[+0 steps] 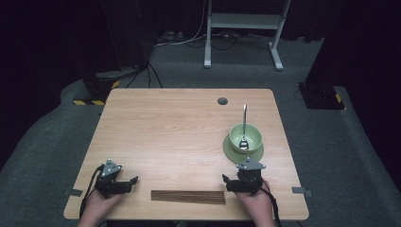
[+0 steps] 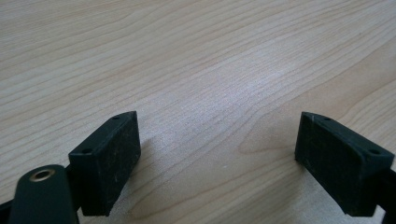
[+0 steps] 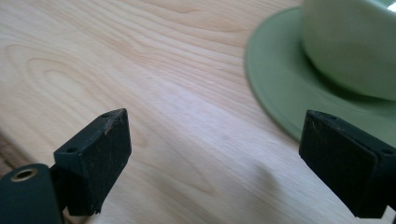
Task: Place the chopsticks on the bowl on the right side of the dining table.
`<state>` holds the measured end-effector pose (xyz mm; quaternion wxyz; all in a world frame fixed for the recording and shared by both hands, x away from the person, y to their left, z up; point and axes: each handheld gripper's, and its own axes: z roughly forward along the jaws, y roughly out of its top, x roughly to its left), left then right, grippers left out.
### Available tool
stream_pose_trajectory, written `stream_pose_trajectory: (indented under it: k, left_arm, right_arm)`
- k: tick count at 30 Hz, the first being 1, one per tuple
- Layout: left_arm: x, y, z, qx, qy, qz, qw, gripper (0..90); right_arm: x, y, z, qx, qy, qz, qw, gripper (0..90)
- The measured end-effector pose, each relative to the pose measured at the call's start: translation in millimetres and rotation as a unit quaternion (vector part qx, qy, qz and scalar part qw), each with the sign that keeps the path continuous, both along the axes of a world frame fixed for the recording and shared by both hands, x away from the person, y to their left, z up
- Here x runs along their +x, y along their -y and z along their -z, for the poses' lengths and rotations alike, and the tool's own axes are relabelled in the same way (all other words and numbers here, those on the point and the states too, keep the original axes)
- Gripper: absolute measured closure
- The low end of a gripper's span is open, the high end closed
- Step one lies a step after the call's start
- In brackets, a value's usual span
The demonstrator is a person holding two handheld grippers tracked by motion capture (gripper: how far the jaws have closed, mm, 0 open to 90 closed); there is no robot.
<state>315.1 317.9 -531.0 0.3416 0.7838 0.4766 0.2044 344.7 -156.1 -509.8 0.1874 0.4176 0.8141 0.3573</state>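
Observation:
A light green bowl [image 1: 246, 136] stands on a green plate [image 1: 231, 150] at the right of the wooden table [image 1: 179, 127]. A metal spoon [image 1: 244, 120] rests in the bowl, its handle pointing away. A long dark brown ribbed strip [image 1: 188, 196] lies along the front edge. My left gripper [image 1: 116, 177] sits at the front left, open over bare wood [image 2: 219, 163]. My right gripper [image 1: 243, 179] sits just in front of the plate, open with nothing between its jaws [image 3: 215, 163]. The plate [image 3: 275, 88] and bowl [image 3: 350, 46] show close ahead on its right.
A dark round hole [image 1: 222, 100] sits in the tabletop near the far edge. A white desk frame [image 1: 243, 21] and cables stand on the floor beyond the table. Black boxes with hazard stripes [image 1: 97, 90] flank the far corners.

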Motion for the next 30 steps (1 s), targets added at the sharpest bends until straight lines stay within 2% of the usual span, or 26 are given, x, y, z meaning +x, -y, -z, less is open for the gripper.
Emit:
stream_pose_trajectory:
  k: [4, 5, 9, 13, 14, 15, 17, 20, 23, 30]
  left_arm:
    - [0.2, 0.0, 0.0, 0.0, 0.0, 0.001, 1.0, 13.8]
    - [0.1, 0.0, 0.1, 0.0, 0.0, 0.0, 1.0, 13.8]
    - [0.1, -0.1, 0.0, 0.0, 0.0, 0.001, 1.0, 13.8]
    - [-0.1, 0.0, 0.0, 0.001, 0.0, 0.0, 1.0, 13.8]
    - [-0.1, 0.0, 0.0, 0.001, 0.0, 0.0, 1.0, 13.8]
    - [-0.1, 0.0, 0.0, 0.0, 0.0, 0.0, 1.0, 13.8]
    - [-0.1, -0.1, 0.0, 0.0, 0.0, 0.0, 1.0, 13.8]
    - [-0.1, -0.1, 0.0, 0.0, 0.0, 0.0, 1.0, 13.8]
    - [-0.1, -0.1, 0.0, 0.0, 0.0, 0.0, 1.0, 13.8]
    - [-0.1, -0.1, 0.0, 0.0, 0.0, 0.0, 1.0, 13.8]
  right_arm:
    - [-4.3, -11.6, 0.0, 0.009, -0.006, -0.021, 0.9997, 11.7]
    - [-6.7, -18.4, 0.4, 0.01, -0.007, -0.035, 0.9993, 12.9]
    - [-10.6, -27.7, 0.2, 0.016, -0.011, -0.051, 0.9985, 14.7]
    - [-18.0, -42.1, 0.1, 0.024, -0.01, -0.085, 0.9961, 19.4]
    - [-18.0, -42.1, 0.1, 0.024, -0.01, -0.085, 0.9961, 19.4]
    - [-21.2, -46.8, -0.1, 0.032, -0.012, -0.096, 0.9948, 21.1]
    - [-24.3, -51.7, 0.5, 0.032, -0.01, -0.106, 0.9938, 27.2]
    - [-25.5, -56.3, 2.0, 0.027, -0.014, -0.115, 0.9928, 30.8]
    - [-29.6, -60.5, 4.0, 0.023, -0.016, -0.131, 0.991, 40.4]
    - [-34.0, -62.0, 5.0, 0.017, -0.02, -0.143, 0.9894, 47.1]
